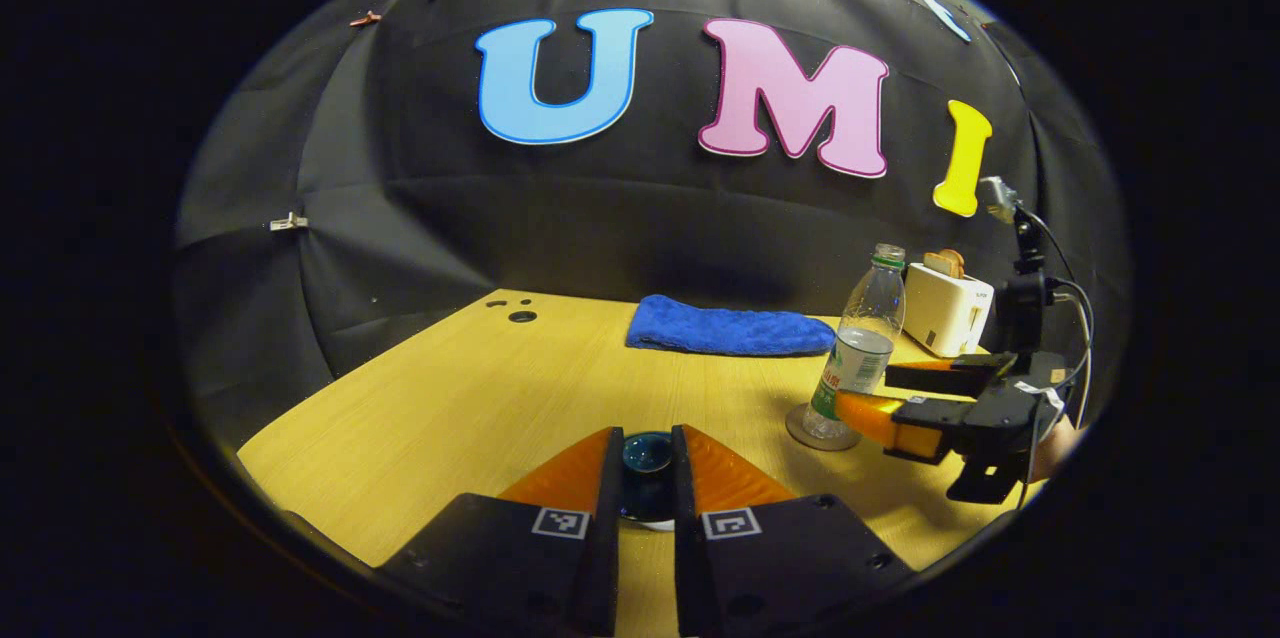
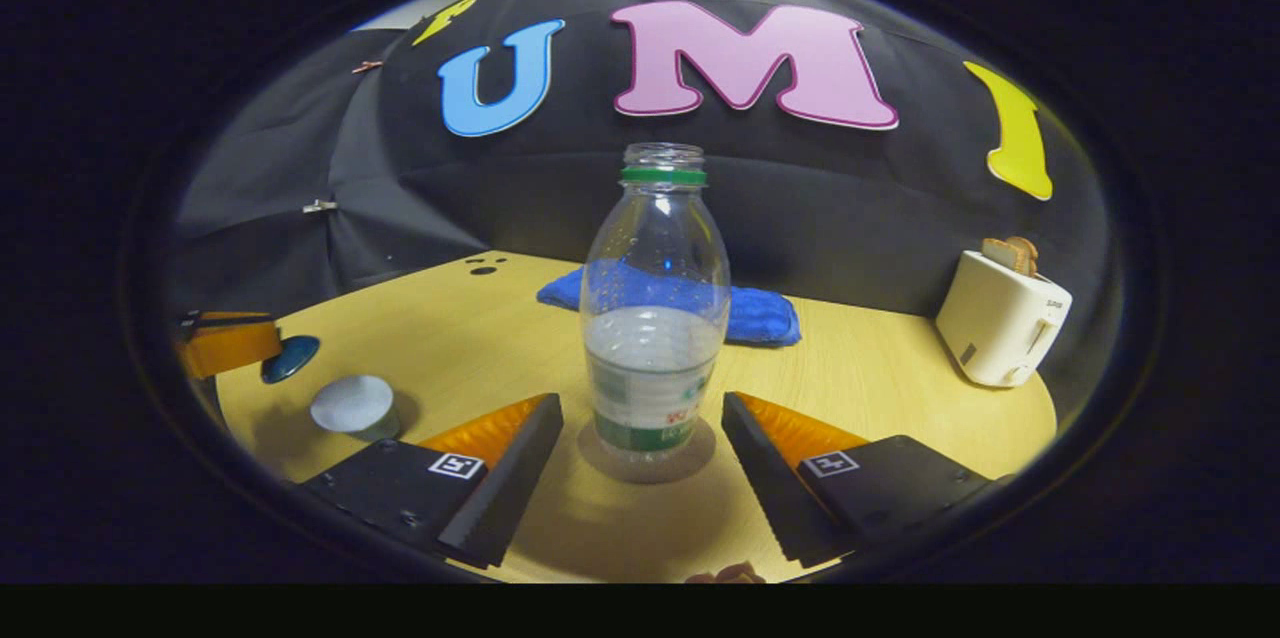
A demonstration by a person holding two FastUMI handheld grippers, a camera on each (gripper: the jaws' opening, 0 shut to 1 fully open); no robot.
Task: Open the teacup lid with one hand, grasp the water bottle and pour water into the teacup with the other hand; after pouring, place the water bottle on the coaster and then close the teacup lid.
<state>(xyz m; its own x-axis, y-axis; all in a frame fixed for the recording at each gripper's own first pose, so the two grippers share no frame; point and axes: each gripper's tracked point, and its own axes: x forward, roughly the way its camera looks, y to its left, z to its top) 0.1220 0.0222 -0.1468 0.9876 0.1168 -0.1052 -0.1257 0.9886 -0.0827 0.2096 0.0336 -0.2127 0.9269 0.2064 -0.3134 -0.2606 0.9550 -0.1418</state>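
A clear water bottle, uncapped and partly filled, stands upright on a round coaster. My right gripper is open, one finger on each side of the bottle's base with a gap on both sides. In the left gripper view the bottle and coaster are at the right, with the right gripper around them. My left gripper is shut on the dark blue teacup lid. In the right gripper view, the left gripper holds the lid beside the uncovered white teacup.
A folded blue towel lies at the back of the wooden table. A white toaster with toast in it stands at the back right. Small holes mark the table's far left corner.
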